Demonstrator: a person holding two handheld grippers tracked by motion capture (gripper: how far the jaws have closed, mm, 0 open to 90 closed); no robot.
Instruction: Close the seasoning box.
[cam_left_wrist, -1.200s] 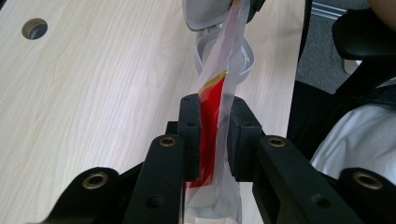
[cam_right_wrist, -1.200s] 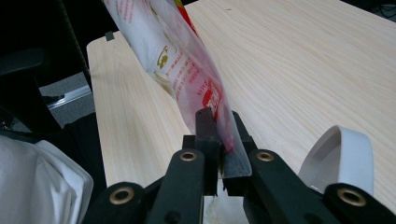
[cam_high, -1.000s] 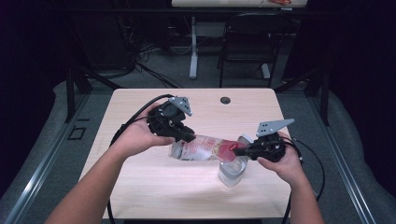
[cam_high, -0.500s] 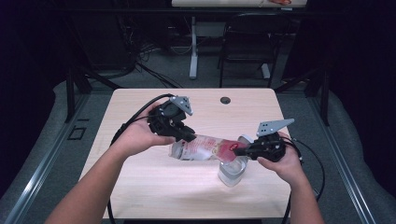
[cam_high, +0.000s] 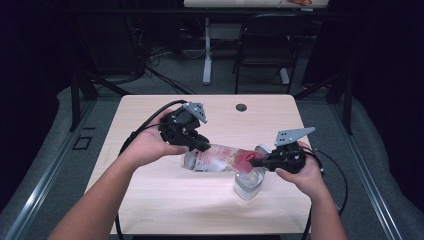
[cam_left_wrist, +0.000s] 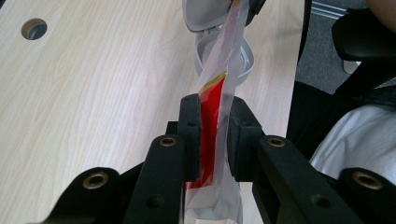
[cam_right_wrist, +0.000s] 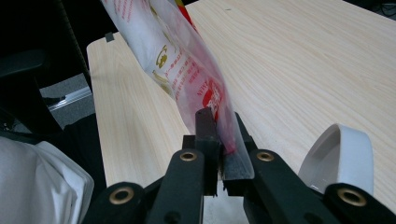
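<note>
Left hand-held gripper (cam_high: 200, 145) and right hand-held gripper (cam_high: 257, 161) clamp opposite ends of the snack pouch (cam_high: 220, 159) above the flip-lid container (cam_high: 248, 184); it looks light, floppy, slippery, best pinched at the seams.

Clear plastic pouch (cam_high: 220, 158) with red print, stretched level above table, over open white container (cam_high: 248, 184).

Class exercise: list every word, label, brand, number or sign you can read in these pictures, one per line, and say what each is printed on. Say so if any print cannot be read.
Red print in rows on the clear plastic packet: blurred and slanted, not readable.
Gold round emblem on the packet: a sign without readable letters.
Red and gold band at the packet's end: no readable text.
White lidded container: no visible print.
Table: no visible print.
</note>
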